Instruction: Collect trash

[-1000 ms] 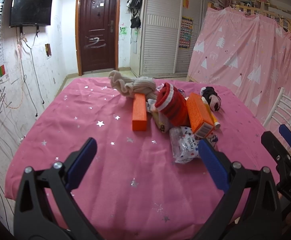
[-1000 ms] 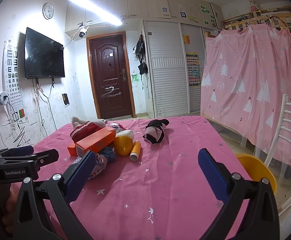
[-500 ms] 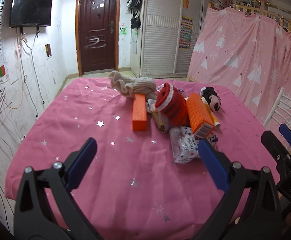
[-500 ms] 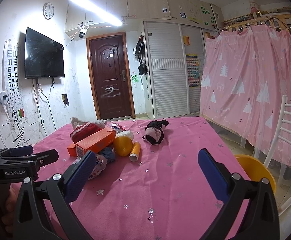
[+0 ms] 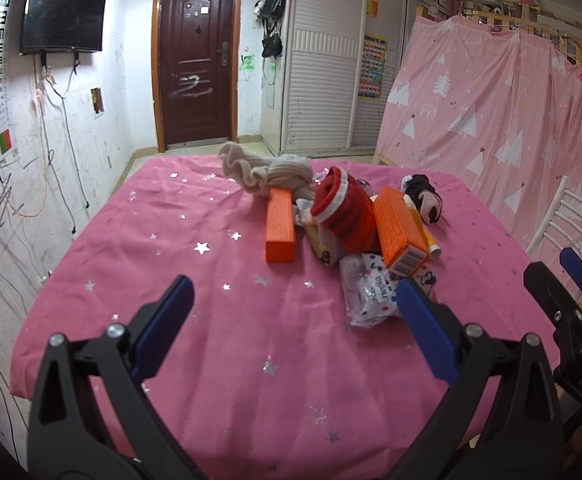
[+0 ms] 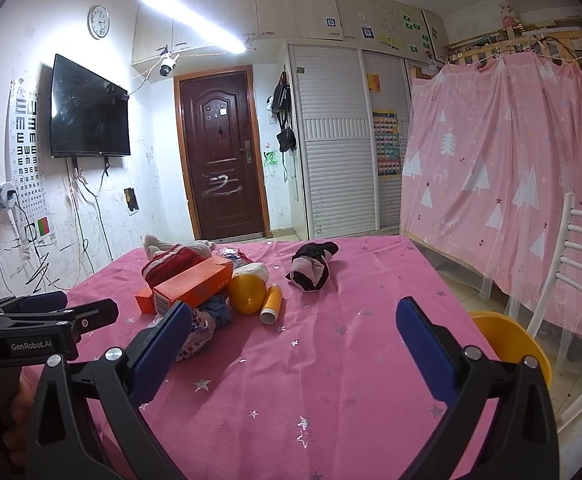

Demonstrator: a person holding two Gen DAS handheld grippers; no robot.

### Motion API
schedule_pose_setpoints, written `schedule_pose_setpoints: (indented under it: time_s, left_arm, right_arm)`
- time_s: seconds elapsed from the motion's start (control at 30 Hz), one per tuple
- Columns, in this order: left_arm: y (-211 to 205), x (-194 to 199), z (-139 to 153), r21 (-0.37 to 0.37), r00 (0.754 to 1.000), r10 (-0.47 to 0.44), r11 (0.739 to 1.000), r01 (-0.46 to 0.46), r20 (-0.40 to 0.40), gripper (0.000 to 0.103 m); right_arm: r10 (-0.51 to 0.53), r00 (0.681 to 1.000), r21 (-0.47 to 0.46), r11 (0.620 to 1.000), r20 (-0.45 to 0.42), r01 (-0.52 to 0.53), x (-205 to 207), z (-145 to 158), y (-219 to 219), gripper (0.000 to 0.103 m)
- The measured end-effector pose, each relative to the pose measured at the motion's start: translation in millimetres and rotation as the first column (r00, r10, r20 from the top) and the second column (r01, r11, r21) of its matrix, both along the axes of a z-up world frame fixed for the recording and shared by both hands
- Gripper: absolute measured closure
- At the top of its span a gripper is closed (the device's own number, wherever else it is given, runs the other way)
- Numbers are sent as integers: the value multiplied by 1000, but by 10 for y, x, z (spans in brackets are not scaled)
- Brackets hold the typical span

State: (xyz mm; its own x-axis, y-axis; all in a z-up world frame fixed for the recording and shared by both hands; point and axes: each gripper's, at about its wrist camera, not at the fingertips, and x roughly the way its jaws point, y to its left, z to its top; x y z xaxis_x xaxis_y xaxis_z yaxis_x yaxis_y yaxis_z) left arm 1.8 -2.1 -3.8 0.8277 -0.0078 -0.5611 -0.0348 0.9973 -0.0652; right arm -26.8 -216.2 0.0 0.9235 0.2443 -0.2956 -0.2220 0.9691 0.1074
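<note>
On the pink star-spangled tablecloth (image 5: 219,352) a heap of items is gathered toward the far middle: a beige sock (image 5: 267,174), a red knitted sock (image 5: 347,212), two orange boxes (image 5: 280,225) (image 5: 399,230), a crinkled white wrapper (image 5: 371,292) nearest the left gripper (image 5: 291,308), and a black-and-pink sock (image 5: 425,198) set slightly apart. The left gripper is held above the near cloth with its jaws spread wide and nothing between them. The right gripper (image 6: 293,322) is likewise held wide open and empty, near the table's right side. A yellow ball (image 6: 247,294) and a small yellow tube (image 6: 271,304) are seen just beside the heap, and a yellow bin (image 6: 519,346) sits past the table edge, beside a white chair (image 6: 579,280).
</note>
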Motion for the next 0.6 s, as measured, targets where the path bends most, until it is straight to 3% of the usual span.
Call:
schedule_pose_setpoints:
  time_s: [0.6]
  left_arm:
    - [9,0,-3,-4,1000,3,1000,-3,-1,6]
  right_arm:
    - [2,1000,-8,1000,6,-2,-11,40,31,8]
